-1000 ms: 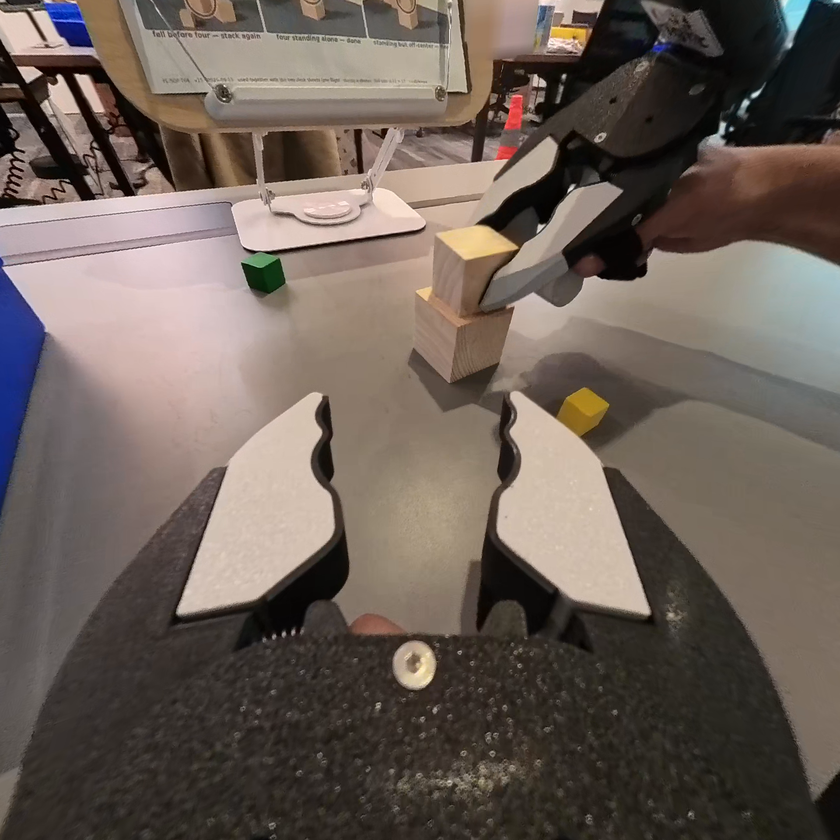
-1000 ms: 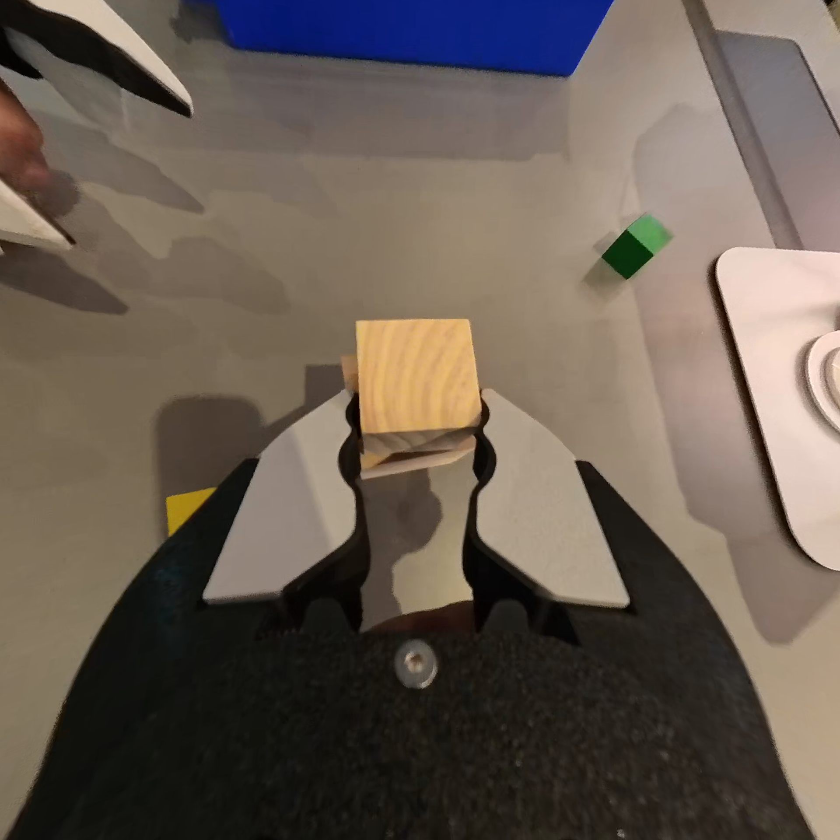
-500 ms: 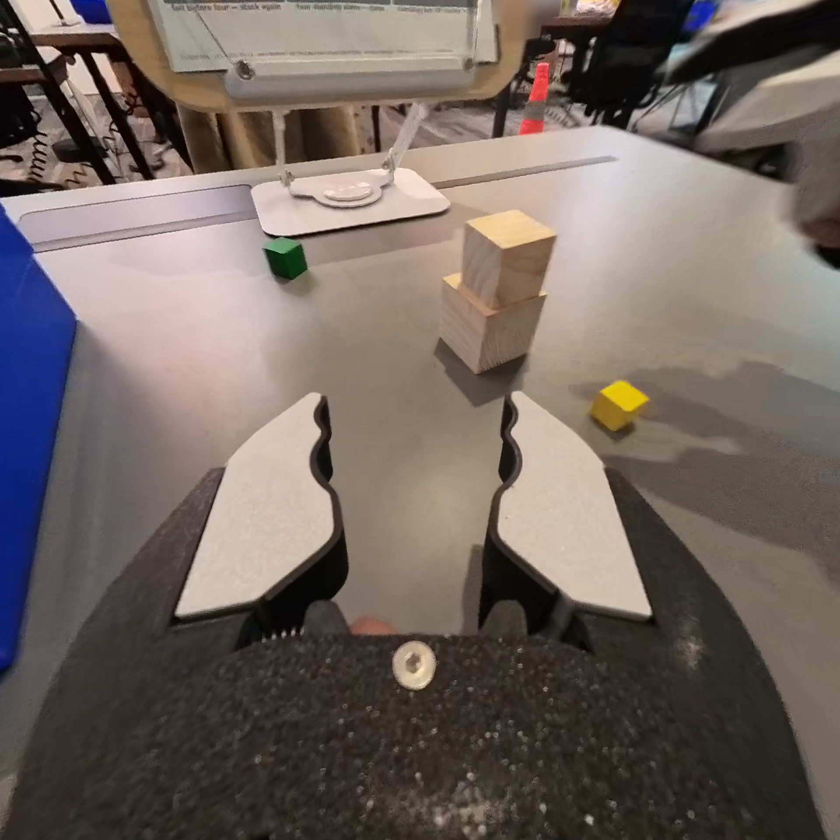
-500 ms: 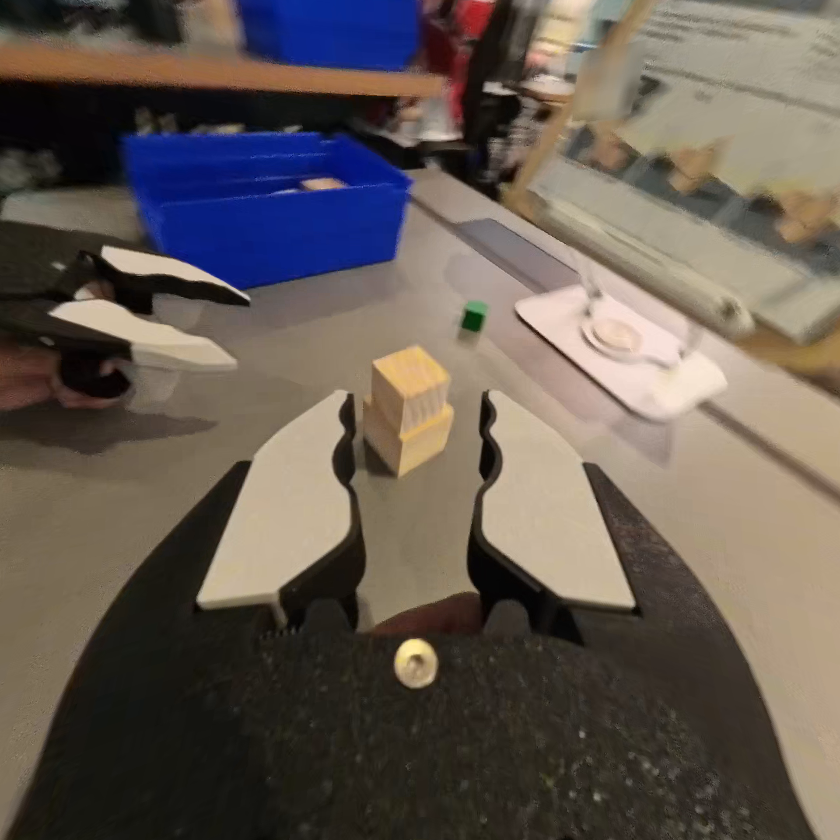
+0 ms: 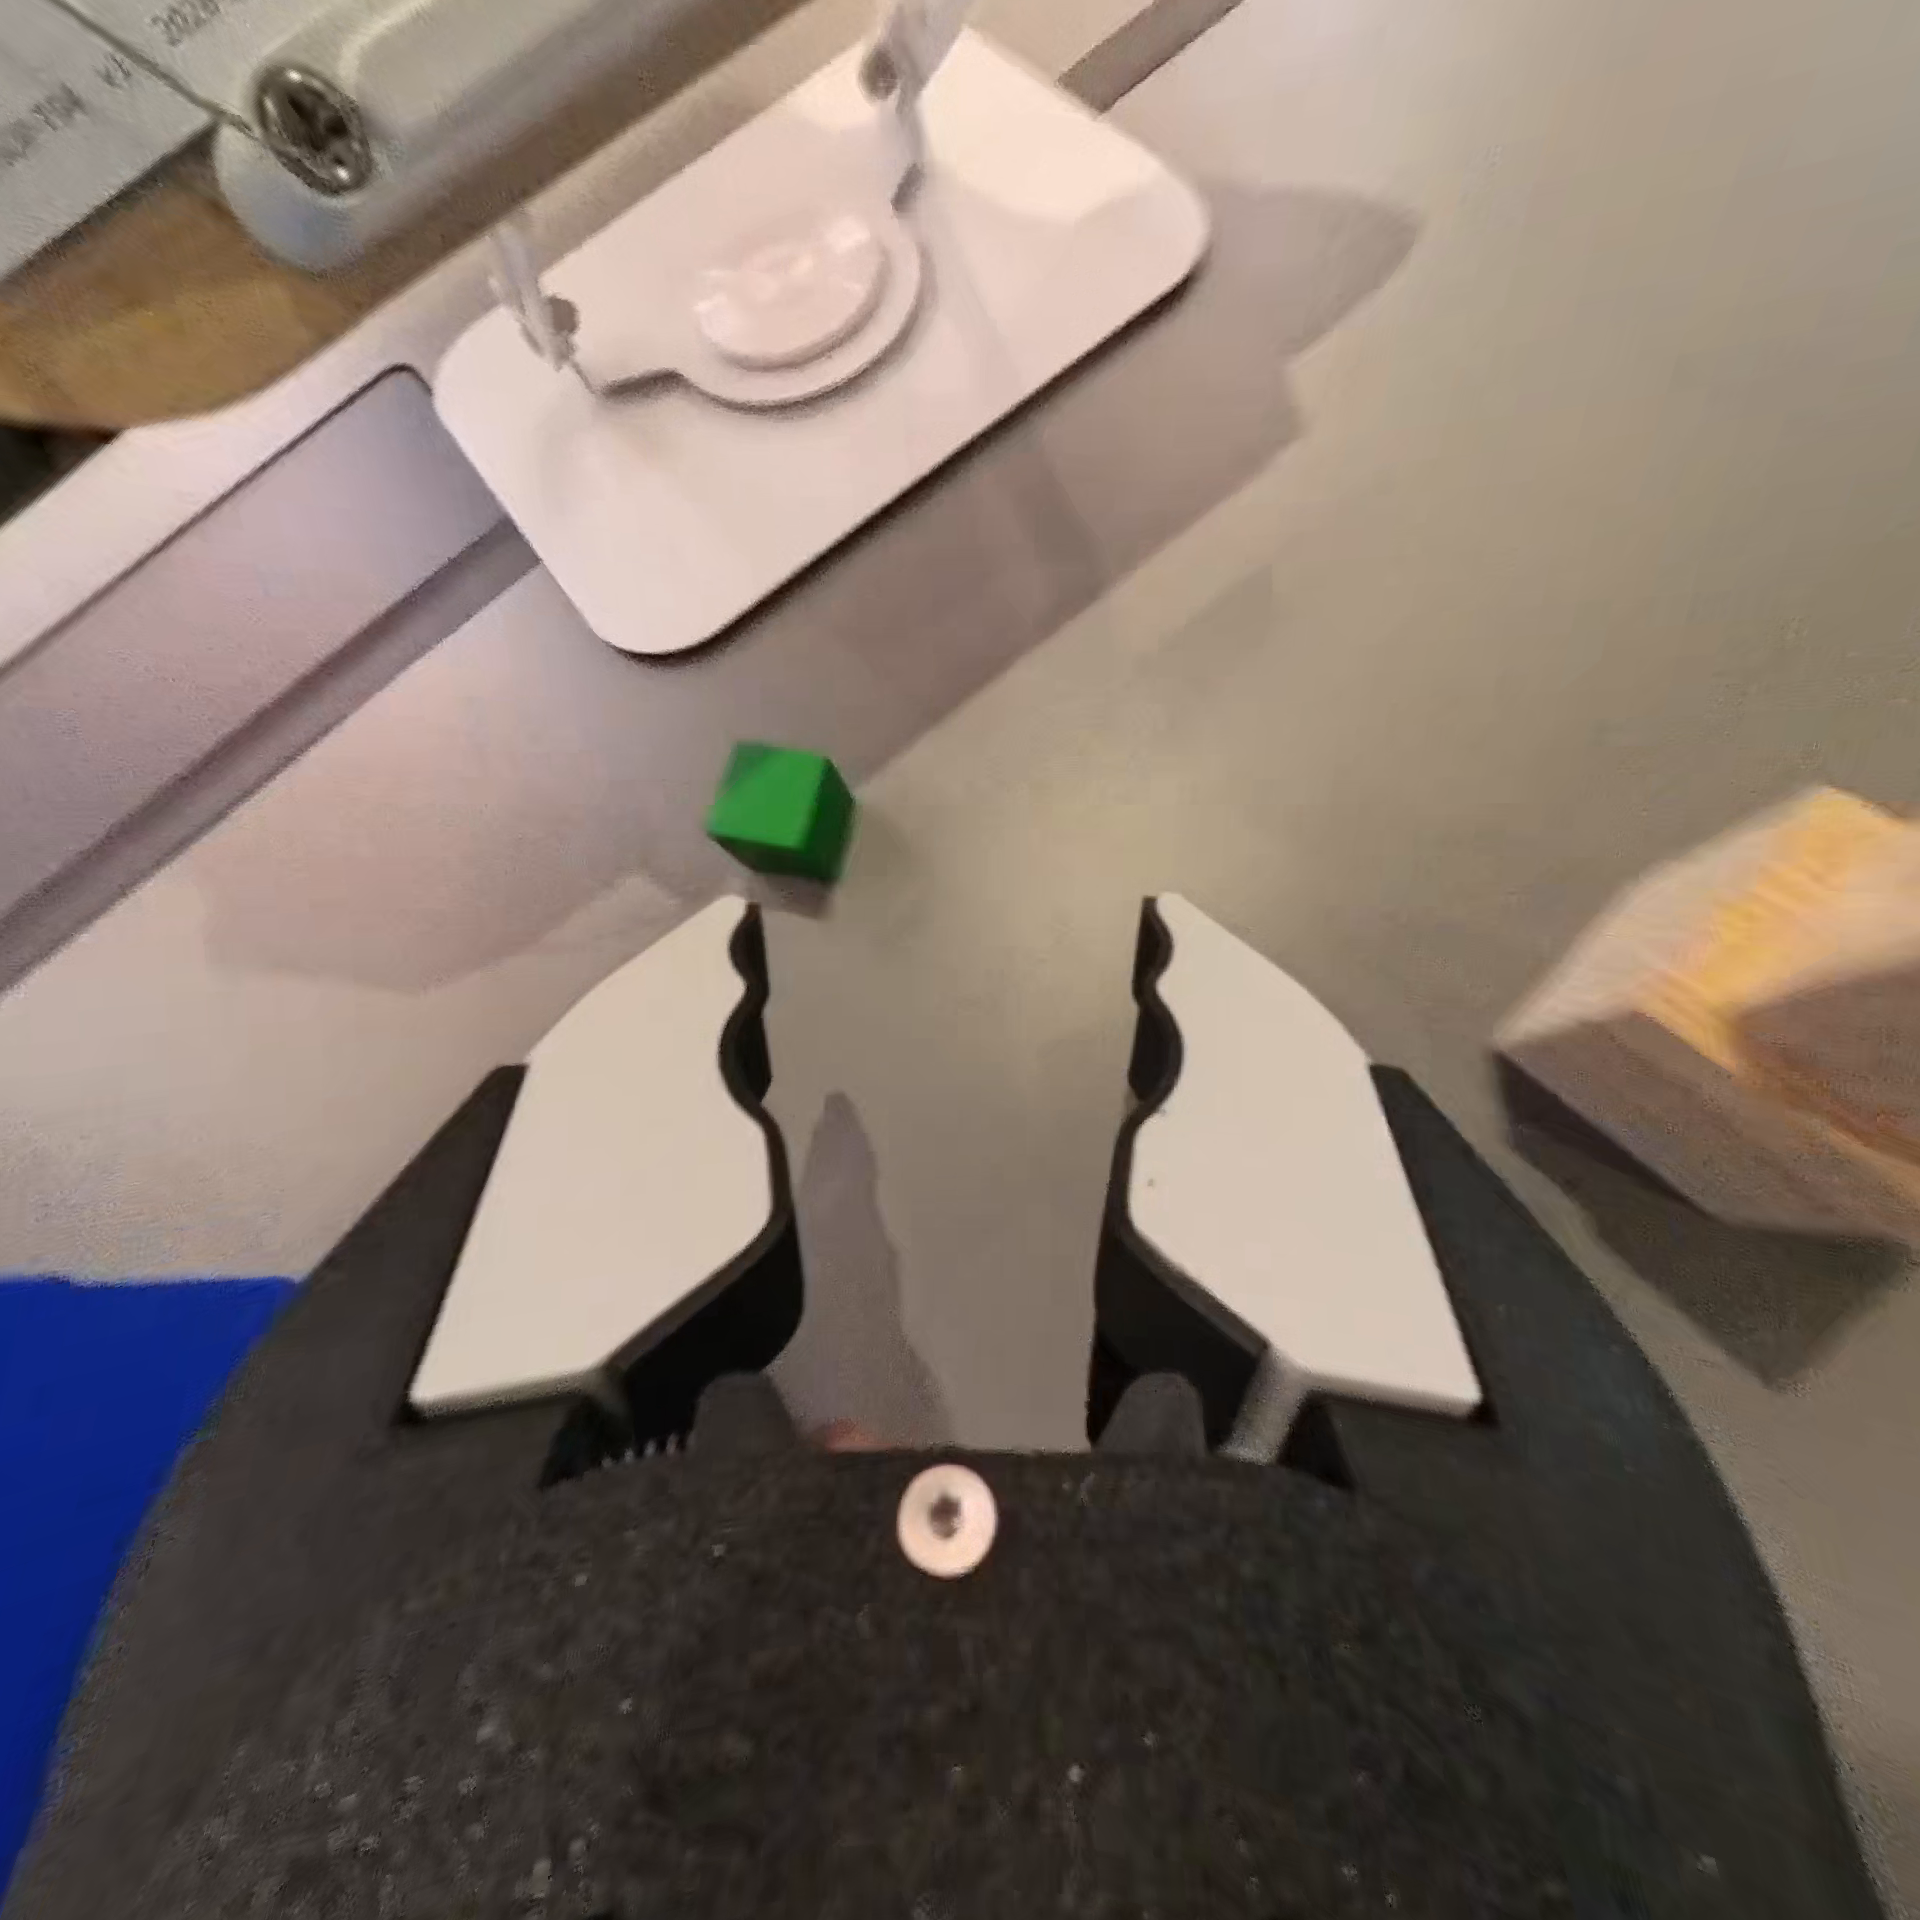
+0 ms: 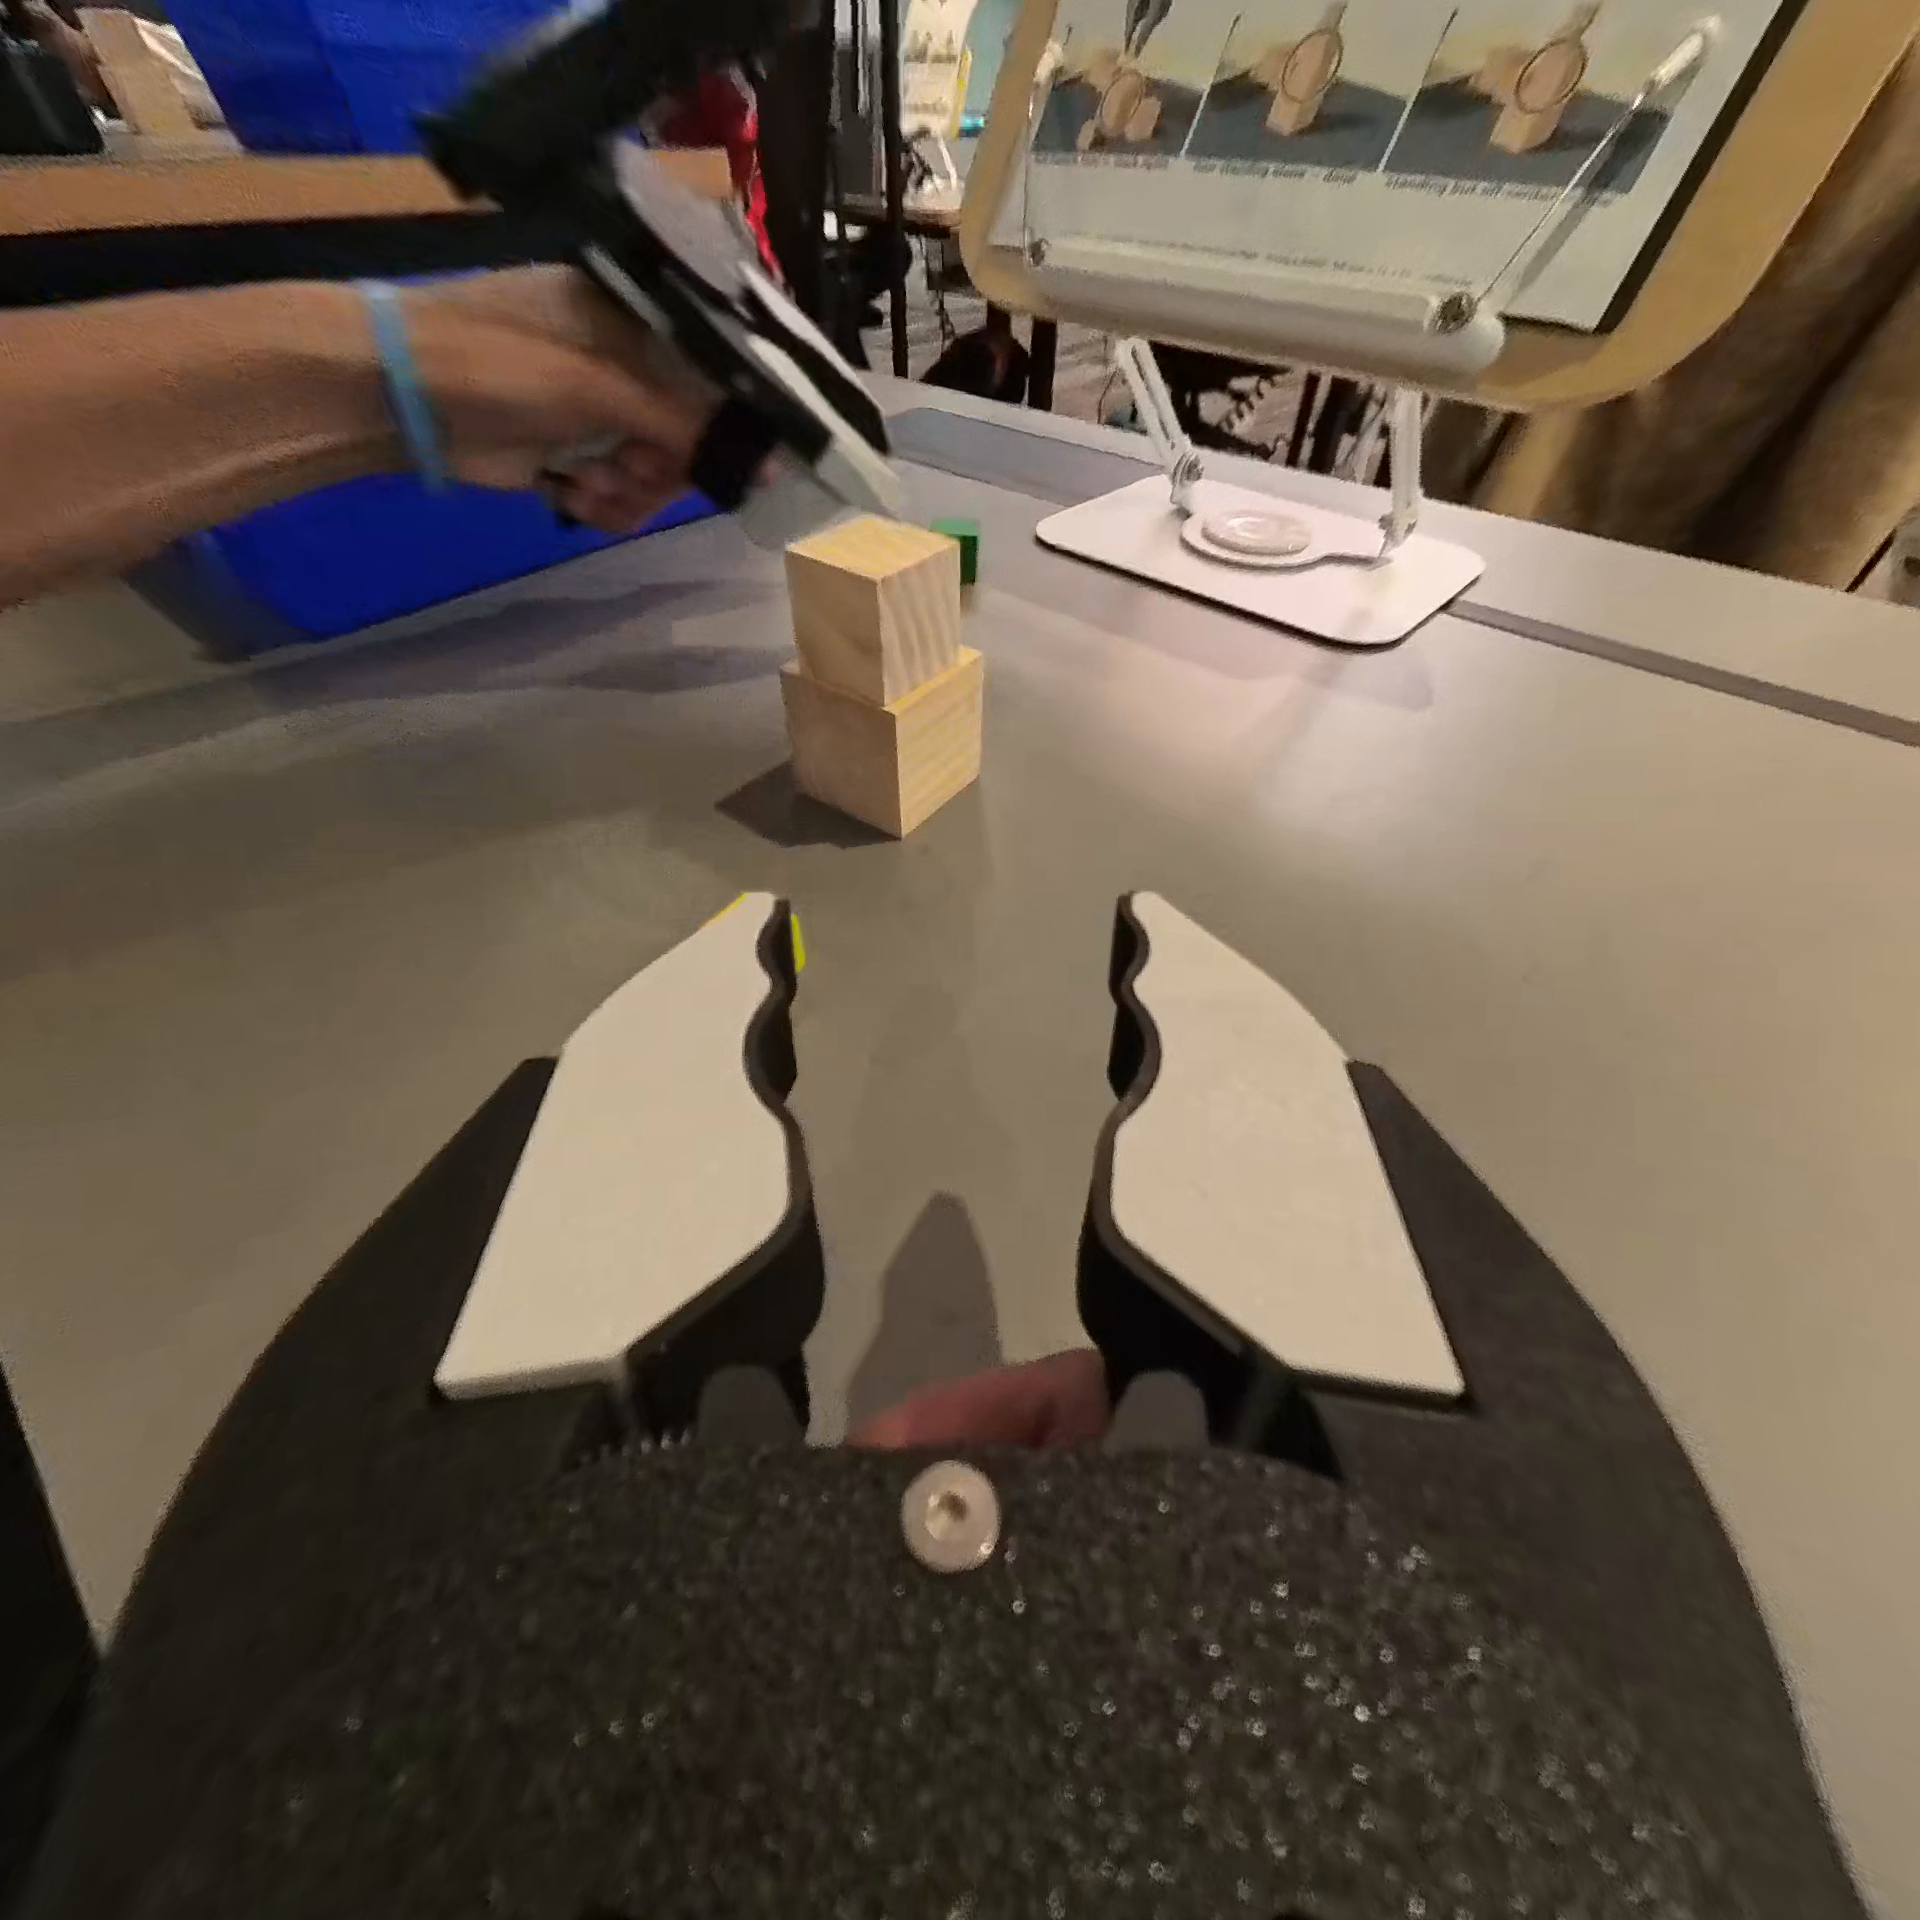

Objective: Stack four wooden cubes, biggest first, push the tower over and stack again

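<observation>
Two plain wooden cubes are stacked on the grey table, the smaller cube (image 6: 873, 603) on the bigger cube (image 6: 888, 743); the stack shows blurred at the right edge of the left wrist view (image 5: 1745, 1029). A small green cube (image 5: 781, 812) lies just beyond my open, empty left gripper (image 5: 945, 925), nearest its left fingertip. In the right wrist view the green cube (image 6: 963, 545) peeks out behind the stack, and the left gripper (image 6: 857, 473) hovers above it. My right gripper (image 6: 951, 914) is open and empty, well back from the stack. A yellow cube (image 6: 797, 941) is mostly hidden behind its left fingertip.
A white stand base (image 5: 831, 343) carrying a picture board (image 6: 1351, 156) sits at the table's back, just past the green cube. A blue bin (image 6: 395, 551) stands on the left side, also at the lower left of the left wrist view (image 5: 104, 1507). A person's forearm (image 6: 208, 416) holds the left gripper. About 30 centimetres separates my left fingertips from my right.
My right gripper let go of the smaller wooden cube on the stack and drew back low. My left gripper moved forward and tilted down over the green cube.
</observation>
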Demonstrator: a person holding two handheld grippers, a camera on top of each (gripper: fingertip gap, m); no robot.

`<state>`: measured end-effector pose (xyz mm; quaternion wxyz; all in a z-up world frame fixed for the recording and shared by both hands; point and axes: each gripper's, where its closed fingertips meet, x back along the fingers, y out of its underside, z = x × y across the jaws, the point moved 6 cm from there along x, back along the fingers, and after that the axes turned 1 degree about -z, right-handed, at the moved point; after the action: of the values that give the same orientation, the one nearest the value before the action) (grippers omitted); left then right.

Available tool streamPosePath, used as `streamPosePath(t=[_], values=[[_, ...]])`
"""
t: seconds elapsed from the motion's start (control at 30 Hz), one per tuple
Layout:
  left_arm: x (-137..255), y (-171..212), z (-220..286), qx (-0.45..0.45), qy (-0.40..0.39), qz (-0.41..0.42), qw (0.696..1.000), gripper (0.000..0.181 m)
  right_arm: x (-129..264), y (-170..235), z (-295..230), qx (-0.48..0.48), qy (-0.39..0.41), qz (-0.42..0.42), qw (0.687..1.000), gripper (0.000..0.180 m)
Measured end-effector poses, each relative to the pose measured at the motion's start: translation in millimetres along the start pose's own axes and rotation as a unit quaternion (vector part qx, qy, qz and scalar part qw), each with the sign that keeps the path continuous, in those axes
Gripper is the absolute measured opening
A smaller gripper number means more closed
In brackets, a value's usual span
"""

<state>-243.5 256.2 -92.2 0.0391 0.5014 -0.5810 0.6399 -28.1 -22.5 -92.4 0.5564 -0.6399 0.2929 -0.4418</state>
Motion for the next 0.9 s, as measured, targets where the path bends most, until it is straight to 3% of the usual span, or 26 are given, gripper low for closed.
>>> streamPosePath(t=[0.17,0.37,0.43,0.53,0.63,0.73,0.9], values=[[-39.9,-18.3,-26.0,-0.018,0.029,-0.077,0.996,0.064,5.4,-1.8,-1.8,0.006,-0.011,0.021,1.0,0.054],[-62.7,-6.2,-44.1,-0.031,0.042,-0.157,0.986,0.053,7.7,-2.0,-3.6,0.009,-0.018,0.027,0.999,0.053],[-65.2,-2.5,-41.8,-0.031,0.068,-0.157,0.985,0.028,8.1,-2.0,-3.8,0.01,-0.018,0.028,0.999,0.052],[-62.8,-1.7,-38.7,-0.022,0.092,-0.154,0.983,0.027,8.0,-1.9,-3.1,0.006,-0.019,0.027,0.999,0.051],[-44.3,-6.8,-30.5,-0.04,0.114,-0.14,0.983,0.027,8.8,-1.7,-3.7,0.005,-0.02,0.026,0.999,0.05],[-2.2,-27.2,-10.7,-0.088,0.154,-0.096,0.979,0.028,9.2,-1.6,-5.0,0.009,-0.02,0.026,0.999,0.049],[76.8,-48.2,52.9,-0.194,0.26,-0.052,0.944,0.027,8.7,-1.4,-4.9,0.008,-0.021,0.024,0.999,0.048]])
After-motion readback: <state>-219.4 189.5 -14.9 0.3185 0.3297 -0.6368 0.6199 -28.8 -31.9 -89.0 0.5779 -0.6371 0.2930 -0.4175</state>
